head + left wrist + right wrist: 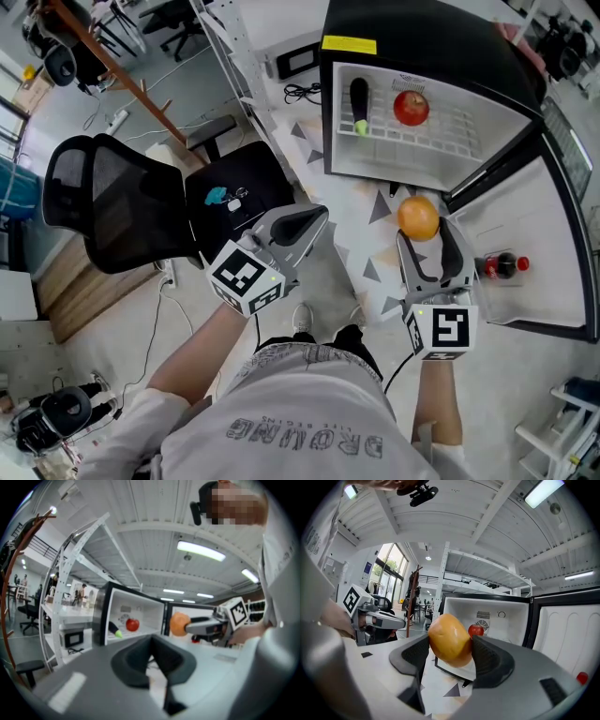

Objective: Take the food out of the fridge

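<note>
A small black fridge (487, 56) lies open on the floor, its door (553, 234) swung to the right. Inside on the white wire shelf are a red apple (411, 108) and a dark eggplant (359, 101). My right gripper (423, 228) is shut on an orange (418, 217), held outside the fridge in front of its opening; the orange (449, 639) fills the space between the jaws in the right gripper view. My left gripper (314, 220) is shut with nothing in it, left of the orange. The apple (132, 624) and the orange (179, 623) show in the left gripper view.
A dark bottle with a red cap (502, 265) sits in the fridge door. A black mesh office chair (112, 202) stands at the left. Cables and a power strip (117, 119) lie on the floor, and a white rack leg (234, 66) passes left of the fridge.
</note>
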The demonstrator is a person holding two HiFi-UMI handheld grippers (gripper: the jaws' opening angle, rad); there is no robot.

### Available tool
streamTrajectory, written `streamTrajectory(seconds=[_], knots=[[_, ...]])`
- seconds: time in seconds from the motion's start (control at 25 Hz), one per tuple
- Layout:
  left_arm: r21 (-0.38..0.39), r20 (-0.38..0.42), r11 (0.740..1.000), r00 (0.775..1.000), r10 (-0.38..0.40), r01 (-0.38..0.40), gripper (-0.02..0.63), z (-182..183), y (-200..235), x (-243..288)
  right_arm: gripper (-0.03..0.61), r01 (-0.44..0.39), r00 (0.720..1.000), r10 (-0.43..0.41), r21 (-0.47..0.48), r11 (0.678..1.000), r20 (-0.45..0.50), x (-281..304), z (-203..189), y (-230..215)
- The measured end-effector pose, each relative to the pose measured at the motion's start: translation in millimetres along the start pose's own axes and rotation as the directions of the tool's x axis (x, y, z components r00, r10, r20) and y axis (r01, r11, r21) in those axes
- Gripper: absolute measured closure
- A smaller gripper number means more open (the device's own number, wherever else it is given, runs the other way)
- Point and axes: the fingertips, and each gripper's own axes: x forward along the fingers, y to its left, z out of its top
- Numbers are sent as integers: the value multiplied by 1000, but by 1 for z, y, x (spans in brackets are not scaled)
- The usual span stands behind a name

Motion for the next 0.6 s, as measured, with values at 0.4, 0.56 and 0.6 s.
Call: streamTrajectory(seconds=[0.4,0.56,0.6], knots=[[3,-5,1000,1000,-4,4,607,0,-1,3,301,4,999,-4,-1,1000,-32,0,-7,-5],[7,-5,1000,1000,-5,6,607,1,-2,5,301,2,999,-2,0,1000,-32,1,-7,-6],[7,-5,1000,1000,-6,6,607,1,-2,6,301,2,999,-2,0,1000,-32,1,-7,-7]])
